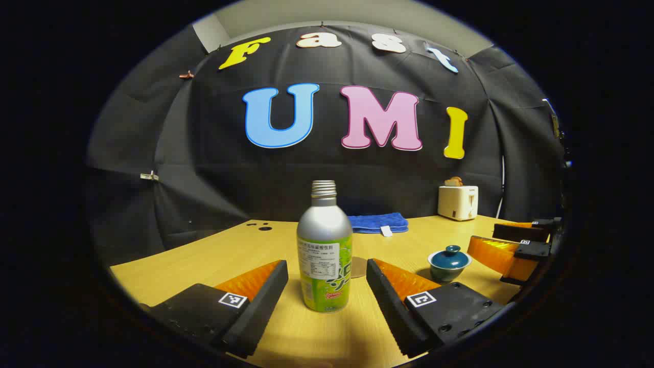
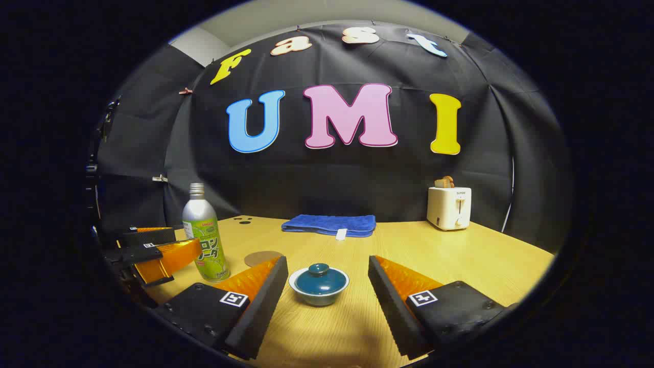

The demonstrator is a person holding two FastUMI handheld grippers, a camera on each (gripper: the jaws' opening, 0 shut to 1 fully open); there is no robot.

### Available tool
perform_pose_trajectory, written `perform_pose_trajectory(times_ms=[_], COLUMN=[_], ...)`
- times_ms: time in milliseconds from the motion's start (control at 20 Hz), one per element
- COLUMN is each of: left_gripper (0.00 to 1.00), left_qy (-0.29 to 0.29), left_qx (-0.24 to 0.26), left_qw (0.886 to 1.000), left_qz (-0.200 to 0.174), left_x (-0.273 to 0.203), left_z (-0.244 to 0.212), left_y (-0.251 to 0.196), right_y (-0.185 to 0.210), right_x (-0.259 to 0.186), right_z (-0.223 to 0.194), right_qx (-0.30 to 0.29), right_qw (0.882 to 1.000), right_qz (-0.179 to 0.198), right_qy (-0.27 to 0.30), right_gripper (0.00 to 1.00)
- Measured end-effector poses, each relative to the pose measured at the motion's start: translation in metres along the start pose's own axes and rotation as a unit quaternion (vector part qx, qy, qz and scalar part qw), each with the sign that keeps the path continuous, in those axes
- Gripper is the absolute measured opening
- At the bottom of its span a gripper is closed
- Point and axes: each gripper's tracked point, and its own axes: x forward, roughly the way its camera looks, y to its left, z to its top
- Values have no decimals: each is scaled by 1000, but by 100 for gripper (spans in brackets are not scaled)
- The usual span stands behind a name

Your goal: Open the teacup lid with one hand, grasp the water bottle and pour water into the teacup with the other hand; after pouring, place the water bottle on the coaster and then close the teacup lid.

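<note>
1. Left gripper view: left gripper (image 1: 327,296) spread wide, empty; water bottle (image 1: 324,250) stands upright at 12 o'clock between the fingers, untouched. Coaster (image 1: 359,267) lies just behind it.
2. Right gripper view: right gripper (image 2: 327,296) wide, empty; lidded teacup (image 2: 319,284) at 12 o'clock, nearer this hand.

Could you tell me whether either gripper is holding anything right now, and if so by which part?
Nothing is held. The left gripper is open around the bottle without touching it, and the right gripper is open around the lidded teacup.
</note>
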Motion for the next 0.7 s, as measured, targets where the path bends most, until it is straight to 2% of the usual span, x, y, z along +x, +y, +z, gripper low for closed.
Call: perform_pose_trajectory(times_ms=[350, 500, 700], left_gripper=[98, 98, 98], left_qy=[0, -2, -2], left_qx=[0, 1, 1], left_qw=[1000, 1000, 1000], left_qz=[2, -17, -20], left_x=[10, 12, 13], left_z=[-1, -1, -1], left_y=[7, 2, 2], right_y=[-5, -5, -6], right_x=[0, 1, 1], right_z=[-2, -2, -3], right_qx=[-1, -1, -1], right_qw=[1000, 1000, 1000], right_qz=[-14, -14, -17], right_qy=[-1, 0, 0], right_gripper=[98, 98, 98])
